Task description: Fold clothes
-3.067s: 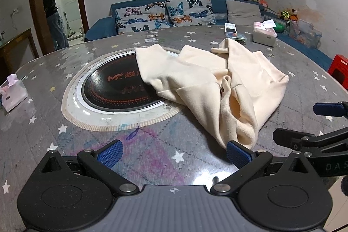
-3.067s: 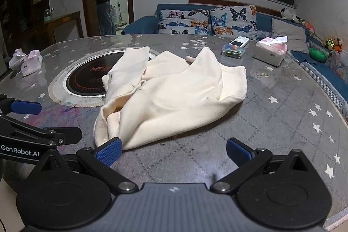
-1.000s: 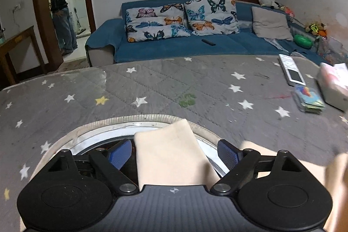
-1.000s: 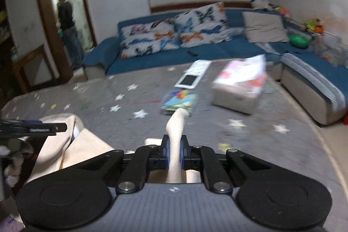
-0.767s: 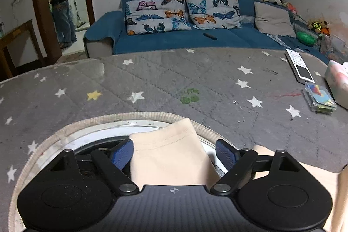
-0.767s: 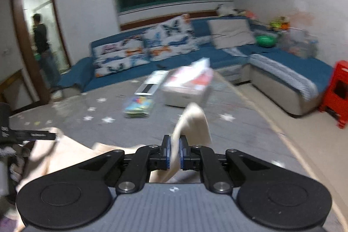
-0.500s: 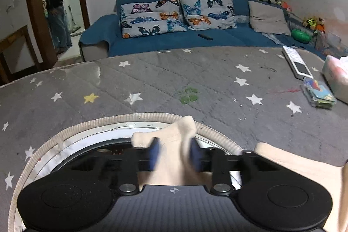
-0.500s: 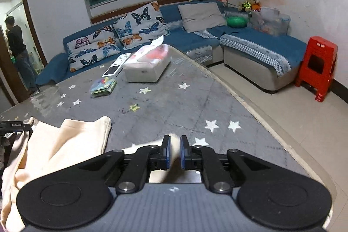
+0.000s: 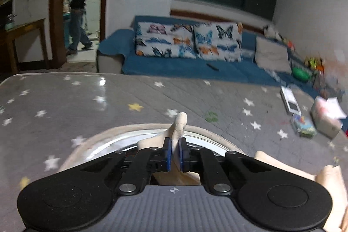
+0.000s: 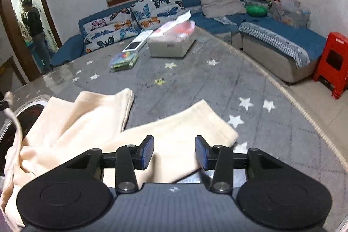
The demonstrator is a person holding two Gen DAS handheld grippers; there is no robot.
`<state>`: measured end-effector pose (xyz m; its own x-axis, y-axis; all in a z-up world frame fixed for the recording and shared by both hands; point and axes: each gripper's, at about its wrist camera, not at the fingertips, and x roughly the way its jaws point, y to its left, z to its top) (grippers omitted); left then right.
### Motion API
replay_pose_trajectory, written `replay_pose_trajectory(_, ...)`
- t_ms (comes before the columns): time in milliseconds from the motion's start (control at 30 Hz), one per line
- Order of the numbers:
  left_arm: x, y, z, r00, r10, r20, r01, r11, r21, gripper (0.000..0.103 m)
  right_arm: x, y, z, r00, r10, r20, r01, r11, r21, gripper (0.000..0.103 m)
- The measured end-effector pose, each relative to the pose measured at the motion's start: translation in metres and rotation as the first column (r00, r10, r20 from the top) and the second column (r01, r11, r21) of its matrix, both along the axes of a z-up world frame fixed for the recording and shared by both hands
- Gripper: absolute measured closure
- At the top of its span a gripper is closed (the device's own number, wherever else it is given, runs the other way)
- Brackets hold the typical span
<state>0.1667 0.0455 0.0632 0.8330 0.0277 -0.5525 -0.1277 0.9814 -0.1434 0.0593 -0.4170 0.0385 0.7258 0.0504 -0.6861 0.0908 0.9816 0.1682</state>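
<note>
A cream garment (image 10: 91,123) is shown spread across a star-patterned table (image 10: 195,84), part of it lying over the round inset cooktop (image 9: 121,140) at the table's centre. One end is pinched by the left gripper (image 9: 175,154), jaws closed to a narrow slit w/ a tuft of fabric poking up btwn the blue pads. The right gripper (image 10: 174,151) is held w/ jaws wide apart, nothing btwn them, just above a flat sleeve or leg of the cloth that runs out toward the table's right edge.

Risks, as judged from here: only a thin fold is caught on the left, so a sharp pull could let it slip free, and the drag could bunch the cloth on the cooktop's raised rim. If the right jaws are closed too shallow, a single layer may be taken and the fold skewed; too deep, and the pads may scrape the table cover. A tissue box (image 10: 171,42), a packet of small coloured items (image 10: 124,60) and a phone-like device (image 10: 137,42) sit well apart at the far side, but could be swept if the garment is swung wide.

Pose: the left unit is held low and roughly level over the cooktop, pointing at the sofa; some motion blur is seen in its view. The right unit is tilted down toward the cloth, angled slightly right. A person (image 9: 77,8) is seen standing in the doorway beyond.
</note>
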Motion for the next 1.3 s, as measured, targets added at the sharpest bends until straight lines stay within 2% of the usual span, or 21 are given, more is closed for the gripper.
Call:
replay_pose_trajectory(167, -0.06, 0.035, 0.018, 0.995, 0.076, 0.061, -0.073, 0.996, -0.046, 0.096, -0.004, 0.001, -0.005, 1.0, -0.011, -0.013, 0.011, 1.0, -0.007, 0.06)
replay_pose_trajectory(333, -0.125, 0.064, 0.024, 0.982, 0.166, 0.094, -0.159, 0.984, -0.086, 0.096, -0.005, 0.002, -0.01, 1.0, -0.021, -0.014, 0.02, 1.0, -0.013, 0.06)
replay_pose_trajectory(500, -0.179, 0.091, 0.017, 0.962, 0.263, 0.07, -0.254, 0.96, -0.115, 0.098, -0.007, 0.007, -0.012, 1.0, -0.012, -0.003, 0.012, 0.999, -0.038, 0.06)
replay_pose_trajectory(600, -0.205, 0.096, 0.01, 0.954, 0.295, 0.053, -0.288, 0.951, -0.117, 0.098, -0.009, 0.009, -0.012, 1.0, 0.0, -0.001, 0.0, 0.999, -0.034, 0.06)
replay_pose_trajectory(767, -0.243, 0.102, 0.0, 0.939, 0.342, 0.031, -0.336, 0.935, -0.115, 0.098, -0.014, 0.017, -0.012, 0.999, 0.032, 0.0, -0.032, 0.996, -0.087, 0.06)
replay_pose_trajectory(967, -0.265, 0.112, -0.009, 0.926, 0.377, -0.015, -0.377, 0.921, -0.099, 0.098, -0.016, 0.015, -0.011, 0.999, 0.034, 0.0, -0.034, 0.996, -0.082, 0.06)
replay_pose_trajectory(1300, -0.263, 0.11, -0.003, 0.928, 0.369, -0.041, -0.37, 0.929, -0.022, 0.091, -0.019, 0.012, -0.011, 0.999, 0.034, 0.009, -0.033, 0.996, -0.083, 0.063)
